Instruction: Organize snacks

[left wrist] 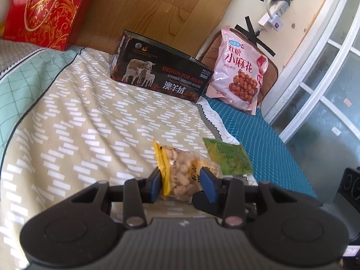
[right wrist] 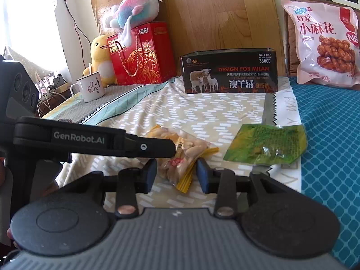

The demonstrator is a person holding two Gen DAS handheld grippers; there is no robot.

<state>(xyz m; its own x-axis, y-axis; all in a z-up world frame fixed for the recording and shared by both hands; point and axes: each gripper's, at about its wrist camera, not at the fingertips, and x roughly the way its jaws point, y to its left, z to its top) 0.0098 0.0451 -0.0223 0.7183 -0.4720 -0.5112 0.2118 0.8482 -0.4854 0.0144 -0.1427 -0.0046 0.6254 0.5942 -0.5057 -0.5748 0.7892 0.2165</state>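
Two grippers, left gripper point(left wrist: 181, 183) and right gripper point(right wrist: 176, 175), have jaws clamped on one peanut packet point(left wrist: 184, 175). Nothing looks sorted yet; the green packet point(right wrist: 267, 145) at two o'clock waits on the bed point(left wrist: 90, 123).

Bright daylight floods both views from the blown-out white window point(right wrist: 33, 22) at the right wrist view's left, glare washing the glossy pink snack bag point(left wrist: 238, 69), while fisheye bending curves the edges and darkens the corners.
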